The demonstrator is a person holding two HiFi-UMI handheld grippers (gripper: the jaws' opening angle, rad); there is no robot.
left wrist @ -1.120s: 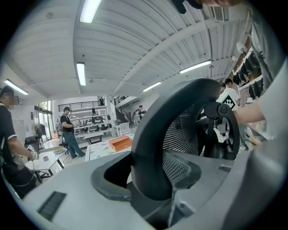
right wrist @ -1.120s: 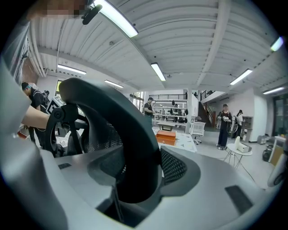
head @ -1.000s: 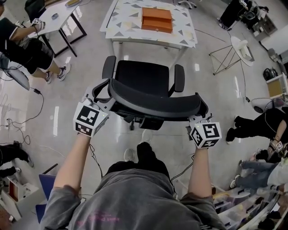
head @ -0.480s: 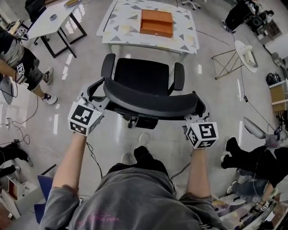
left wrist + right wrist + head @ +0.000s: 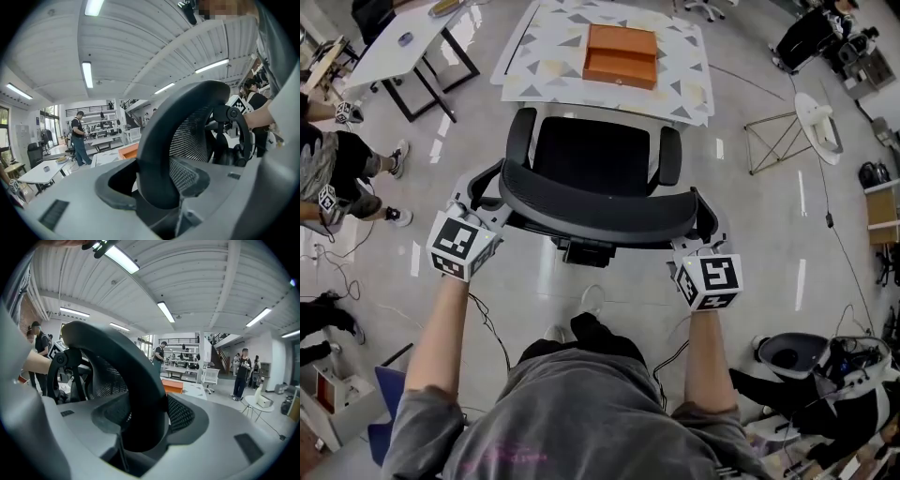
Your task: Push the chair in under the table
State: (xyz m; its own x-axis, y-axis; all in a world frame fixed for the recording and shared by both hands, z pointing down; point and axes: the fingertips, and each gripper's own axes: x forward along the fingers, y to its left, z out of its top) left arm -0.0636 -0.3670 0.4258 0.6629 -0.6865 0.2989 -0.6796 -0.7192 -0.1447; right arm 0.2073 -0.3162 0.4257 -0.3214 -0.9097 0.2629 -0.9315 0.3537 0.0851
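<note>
A black office chair stands in front of a white table with a triangle pattern; its seat front is at the table's near edge. An orange box lies on the table. My left gripper is shut on the left end of the chair's curved backrest, and my right gripper is shut on its right end. In the left gripper view the black backrest rim fills the gap between the jaws of my left gripper. The backrest rim likewise sits between the jaws of my right gripper.
Another white table stands at the upper left, with people beside it. A small round white stand with a wire frame is at the right. Cables trail over the floor on the left.
Both grippers and the chair have moved forward toward the patterned table. The gap between seat and table has closed. The grips on the backrest are the same.
</note>
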